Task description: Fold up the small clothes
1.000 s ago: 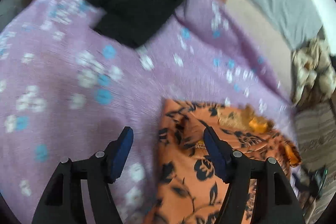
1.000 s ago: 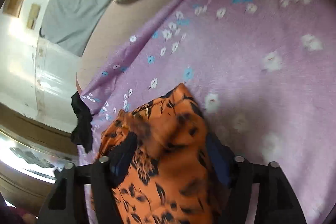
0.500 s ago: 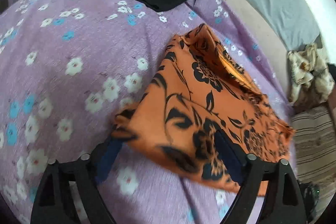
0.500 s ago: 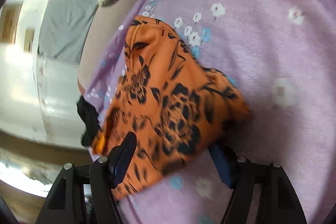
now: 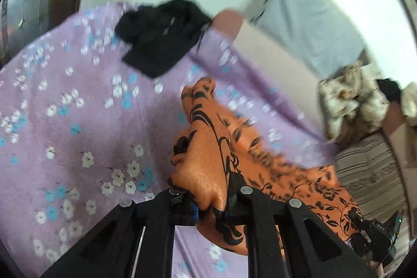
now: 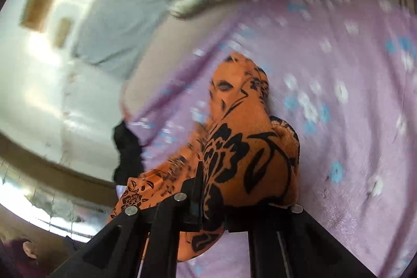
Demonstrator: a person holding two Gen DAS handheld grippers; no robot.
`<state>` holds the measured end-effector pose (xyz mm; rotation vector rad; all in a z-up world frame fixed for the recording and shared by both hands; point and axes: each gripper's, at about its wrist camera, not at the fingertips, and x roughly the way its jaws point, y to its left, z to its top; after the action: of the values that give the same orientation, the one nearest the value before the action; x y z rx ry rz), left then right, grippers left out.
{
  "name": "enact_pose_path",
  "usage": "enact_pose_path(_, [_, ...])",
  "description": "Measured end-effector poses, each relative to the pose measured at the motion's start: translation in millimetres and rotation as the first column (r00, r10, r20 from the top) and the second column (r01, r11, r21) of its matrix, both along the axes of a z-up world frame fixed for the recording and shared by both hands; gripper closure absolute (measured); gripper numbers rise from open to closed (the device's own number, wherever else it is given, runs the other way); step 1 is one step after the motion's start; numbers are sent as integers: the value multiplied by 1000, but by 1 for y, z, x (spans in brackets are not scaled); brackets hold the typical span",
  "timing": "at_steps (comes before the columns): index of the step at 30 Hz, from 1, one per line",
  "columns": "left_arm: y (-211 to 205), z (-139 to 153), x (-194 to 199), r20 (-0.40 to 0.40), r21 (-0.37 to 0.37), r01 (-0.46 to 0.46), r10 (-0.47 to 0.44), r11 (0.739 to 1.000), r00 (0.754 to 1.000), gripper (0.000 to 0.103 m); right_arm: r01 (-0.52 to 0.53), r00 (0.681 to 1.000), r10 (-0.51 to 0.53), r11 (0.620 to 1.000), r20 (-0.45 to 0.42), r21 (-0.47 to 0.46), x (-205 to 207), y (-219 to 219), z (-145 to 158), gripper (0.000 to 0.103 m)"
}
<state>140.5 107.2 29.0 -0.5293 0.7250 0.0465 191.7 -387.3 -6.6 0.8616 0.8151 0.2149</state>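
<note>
I have the left gripper (image 5: 208, 207) and right gripper (image 6: 211, 210) each clamped on the orange floral garment (image 5: 208, 147), apparently raised above the purple blanket (image 5: 65, 121), its length running ahead.

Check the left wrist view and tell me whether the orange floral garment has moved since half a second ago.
Yes. The orange floral garment, which lay flat on the purple floral blanket, is now bunched up and gripped in the left tool, lifted toward the camera.
</note>
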Motion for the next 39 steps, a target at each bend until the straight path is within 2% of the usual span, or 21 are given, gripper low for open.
enact_pose_path(3, [-4, -4, -57, 29, 12, -12, 12, 1000, 1000, 88, -36, 999, 37, 999, 32, -34, -29, -7, 17, 92])
enact_pose_path(5, [-9, -40, -90, -6, 43, -35, 36, 998, 999, 75, -91, 996, 91, 993, -6, -70, -46, -12, -3, 89])
enact_pose_path(7, [-10, -102, -106, -159, 75, -42, 54, 996, 986, 64, -104, 990, 90, 986, -109, -131, -61, -16, -48, 76])
enact_pose_path(8, [-3, -133, -107, -269, 58, -51, 65, 997, 961, 64, -115, 972, 80, 982, -221, -151, -71, -22, -80, 66])
enact_pose_path(9, [10, -151, -111, -302, -16, -73, 65, 997, 951, 64, -124, 948, 74, 982, -309, -144, -77, -25, -103, 64])
enact_pose_path(11, [22, -137, -115, -271, -33, -88, 76, 996, 960, 59, -74, 969, 52, 994, -242, -80, -101, -38, -108, 59])
enact_pose_path(12, [27, -122, -116, -258, 19, -119, 120, 993, 959, 59, -68, 967, 39, 992, -253, -109, -108, -42, -101, 41])
enact_pose_path(13, [30, -110, -117, -219, 45, -139, 146, 989, 965, 58, -49, 969, 15, 990, -245, -133, -113, -46, -92, 33])
enact_pose_path(16, [30, -76, -118, -144, 117, -136, 153, 984, 978, 53, 24, 982, -63, 978, -180, -208, -123, -60, -62, 32])
enact_pose_path(18, [15, -65, -115, -105, 155, -74, 91, 985, 990, 52, 45, 990, -71, 978, -119, -206, -122, -64, -42, 32])
enact_pose_path(21, [-19, -64, -113, -102, 185, 29, -10, 982, 995, 43, -33, 998, 25, 985, -51, -172, -101, -44, -24, 29])
enact_pose_path(22, [-28, -71, -109, -110, 183, 59, -39, 981, 993, 36, -110, 993, 107, 988, -40, -106, -89, -31, -27, 26])
enact_pose_path(23, [-37, -85, -101, -141, 189, 105, -79, 976, 987, 31, -186, 981, 184, 982, -53, -30, -77, -21, -38, 23])
enact_pose_path(25, [-45, -118, -86, -261, 225, 145, -84, 964, 962, 32, -243, 964, 244, 970, -110, 20, -59, -10, -69, 23])
enact_pose_path(26, [-49, -134, -82, -314, 255, 174, -89, 951, 945, 32, -225, 959, 222, 974, -176, 2, -53, -12, -90, 26])
enact_pose_path(27, [-55, -126, -87, -276, 318, 186, -97, 930, 956, 32, -178, 951, 182, 983, -250, 39, -46, -18, -115, 30])
enact_pose_path(29, [-58, -108, -94, -252, 332, 191, -108, 924, 962, 32, -122, 964, 145, 986, -222, 113, -43, -27, -107, 29])
enact_pose_path(31, [-56, -96, -96, -190, 311, 176, -120, 934, 974, 31, -189, 971, 196, 980, -136, 61, -29, -18, -78, 28])
enact_pose_path(33, [-56, -100, -90, -225, 304, 191, -124, 933, 966, 30, -261, 959, 268, 962, -94, 77, -4, -7, -64, 27])
enact_pose_path(35, [-56, -118, -79, -295, 292, 210, -121, 933, 948, 30, -295, 947, 306, 949, -100, 107, 40, 2, -70, 27])
enact_pose_path(39, [-55, -118, -80, -289, 294, 210, -122, 932, 949, 30, -213, 949, 234, 970, -212, 115, 112, -11, -117, 27])
